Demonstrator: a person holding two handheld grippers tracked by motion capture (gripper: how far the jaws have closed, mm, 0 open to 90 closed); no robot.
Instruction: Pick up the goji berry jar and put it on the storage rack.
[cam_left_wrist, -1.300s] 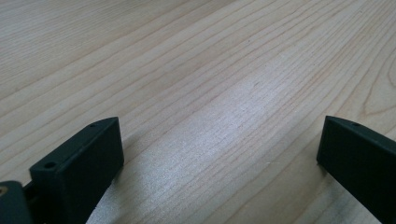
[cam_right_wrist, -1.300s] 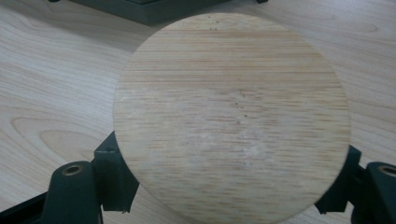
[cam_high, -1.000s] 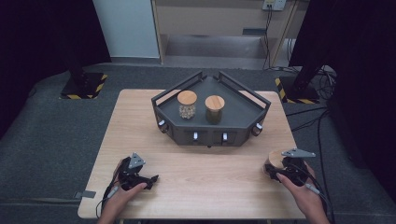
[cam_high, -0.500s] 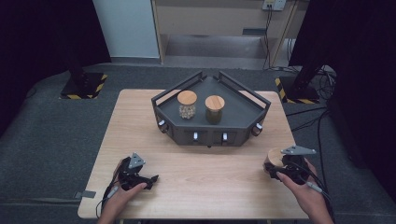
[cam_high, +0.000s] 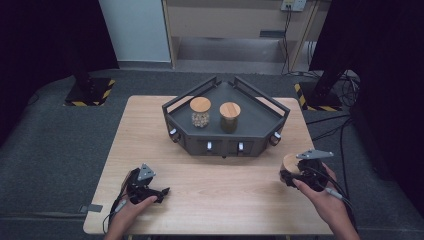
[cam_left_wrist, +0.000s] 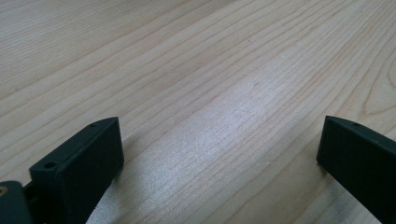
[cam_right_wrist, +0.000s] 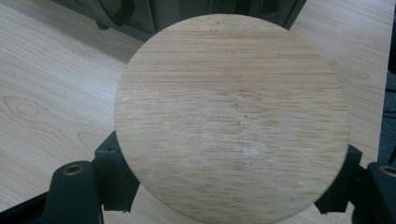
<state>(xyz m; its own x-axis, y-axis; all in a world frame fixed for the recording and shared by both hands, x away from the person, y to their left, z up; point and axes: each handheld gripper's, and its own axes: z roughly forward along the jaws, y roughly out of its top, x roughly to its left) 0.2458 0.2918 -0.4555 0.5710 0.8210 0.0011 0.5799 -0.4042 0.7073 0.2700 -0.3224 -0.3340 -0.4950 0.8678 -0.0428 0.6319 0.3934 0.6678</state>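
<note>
My right gripper (cam_high: 292, 174) is at the table's right front, shut on a jar with a round wooden lid (cam_high: 290, 162). In the right gripper view the lid (cam_right_wrist: 231, 116) hides the jar's body, and the black jaws press in from both sides beneath it. At the table's left front, my left gripper (cam_high: 161, 192) rests low over the wood. Its jaws stand wide apart in the left gripper view, with only bare tabletop (cam_left_wrist: 210, 107) between them.
A black angular tray (cam_high: 260, 102) with knobs on its front stands at the table's far middle. It holds two wooden-lidded jars, one with pale contents (cam_high: 200, 113) and one dark (cam_high: 230, 117). Beyond the right gripper is the table's right edge (cam_high: 316, 165).
The right gripper has lifted a little with the jar and drifted slightly toward the tray. The left gripper has stayed put.
</note>
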